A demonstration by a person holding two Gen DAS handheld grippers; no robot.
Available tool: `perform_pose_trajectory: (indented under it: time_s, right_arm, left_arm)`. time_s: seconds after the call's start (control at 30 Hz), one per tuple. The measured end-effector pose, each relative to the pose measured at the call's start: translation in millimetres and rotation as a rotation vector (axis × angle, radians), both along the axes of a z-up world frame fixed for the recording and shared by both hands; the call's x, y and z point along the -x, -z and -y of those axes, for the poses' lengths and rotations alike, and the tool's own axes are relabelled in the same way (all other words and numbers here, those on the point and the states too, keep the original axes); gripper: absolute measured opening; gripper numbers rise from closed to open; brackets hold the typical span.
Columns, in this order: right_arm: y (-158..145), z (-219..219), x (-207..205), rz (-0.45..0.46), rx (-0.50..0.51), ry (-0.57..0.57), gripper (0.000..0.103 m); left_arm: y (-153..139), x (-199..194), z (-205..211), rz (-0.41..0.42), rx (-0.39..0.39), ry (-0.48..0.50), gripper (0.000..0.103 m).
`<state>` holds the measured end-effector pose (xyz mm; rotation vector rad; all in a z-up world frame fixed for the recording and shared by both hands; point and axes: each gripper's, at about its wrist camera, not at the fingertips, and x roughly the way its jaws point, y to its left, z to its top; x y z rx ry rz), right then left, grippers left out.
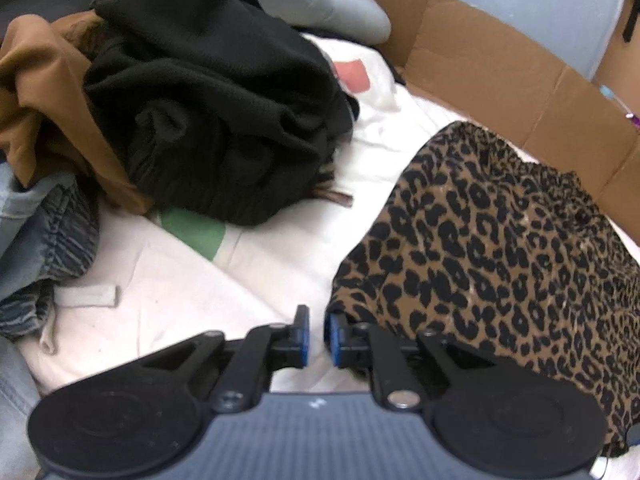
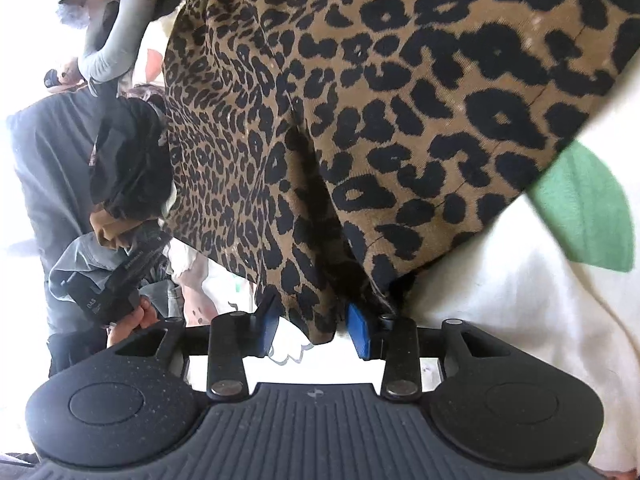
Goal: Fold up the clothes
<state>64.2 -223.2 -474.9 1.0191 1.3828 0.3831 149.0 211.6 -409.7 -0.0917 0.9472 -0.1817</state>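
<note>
A leopard-print garment (image 1: 500, 248) lies on a white sheet (image 1: 260, 280) at the right. My left gripper (image 1: 318, 338) hovers at its near left corner, jaws nearly closed with a small gap and nothing between them. In the right wrist view the leopard-print garment (image 2: 360, 120) fills the frame. My right gripper (image 2: 312, 326) is open, and a hanging edge of the garment sits between its blue pads (image 2: 360, 336) without being pinched.
A pile of clothes sits at the left: a black garment (image 1: 216, 112), a brown one (image 1: 44, 92), denim (image 1: 40, 240) and a grey sleeve (image 1: 320, 0). A cardboard box wall (image 1: 500, 68) stands behind. The other hand and gripper (image 2: 128, 284) show at the left.
</note>
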Motion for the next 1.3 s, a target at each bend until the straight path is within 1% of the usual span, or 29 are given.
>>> perform_pose_trajectory:
  time_s: [0.03,0.07,0.1,0.17,0.33,0.47,0.5,0.67,0.7,0.73,0.77,0.8,0.83,0.93,1.0,1.1,1.17,1.3]
  right_arm:
    - [1.1,-1.5,-0.1,-0.002,0.000,-0.005,0.025]
    - [1.9,-2.3,0.1,-0.007,0.003,-0.010,0.008]
    - [2.7,-3.1,0.3,-0.012,0.005,-0.015,0.006]
    - [3.7,-4.0,1.2,-0.018,0.006,-0.024,0.004]
    - [-0.9,-7.7,4.0,-0.007,-0.012,-0.067,0.004]
    - [2.0,-14.0,3.1,-0.015,-0.016,-0.078,0.003]
    - [3.6,-15.6,3.9,-0.018,-0.013,-0.079,0.003]
    - [12.3,-25.8,5.6,-0.030,0.009,-0.105,0.004]
    - [10.8,-26.8,5.1,-0.026,0.011,-0.116,0.006]
    - [9.3,-27.8,4.6,-0.022,0.014,-0.128,0.006]
    - [6.8,-28.3,3.9,-0.016,0.018,-0.141,0.008]
    - [3.8,-28.4,3.2,-0.009,0.021,-0.156,0.010]
    - [1.1,-28.4,3.0,-0.006,0.024,-0.171,0.011]
    - [-8.3,-23.4,4.4,0.013,0.021,-0.202,0.011]
    - [-15.9,-17.5,6.6,0.032,0.018,-0.211,0.011]
    - [-30.3,-9.4,7.8,0.077,0.010,-0.209,0.011]
    - [-40.3,-6.3,5.9,0.109,0.008,-0.198,0.011]
    - [-56.9,10.7,-0.6,0.168,0.020,-0.157,0.011]
  left_arm:
    - [-0.1,0.4,0.4,0.007,0.003,0.003,0.011]
    - [-1.3,1.0,-0.7,0.010,0.012,0.003,0.006]
    - [-2.4,1.5,-1.8,0.013,0.022,0.003,0.003]
    - [-7.4,3.6,-4.8,0.024,0.032,0.003,0.001]
    - [-23.0,11.6,-14.3,0.052,0.045,0.000,0.001]
    - [-26.0,10.6,-20.3,0.055,0.048,-0.021,0.001]
    - [-24.5,8.6,-20.3,0.054,0.044,-0.023,0.001]
    - [-5.3,1.2,-16.2,-0.003,-0.003,-0.033,0.002]
    - [-1.7,0.3,-15.4,-0.020,-0.015,-0.035,0.003]
    - [1.4,-0.5,-14.8,-0.037,-0.025,-0.038,0.007]
    - [1.4,0.1,-15.3,-0.044,-0.027,-0.045,0.009]
    - [0.5,1.9,-17.0,-0.046,-0.024,-0.053,0.010]
    - [-0.6,4.1,-19.3,-0.052,-0.026,-0.060,0.010]
    - [-6.5,12.8,-27.8,-0.055,-0.047,-0.095,0.010]
    - [-14.3,18.5,-34.7,-0.048,-0.043,-0.126,0.010]
    - [-27.7,22.6,-35.4,-0.025,-0.040,-0.146,0.009]
    - [-36.1,21.0,-26.5,-0.008,-0.022,-0.131,0.009]
    - [-46.2,8.5,5.6,0.016,0.029,-0.082,0.011]
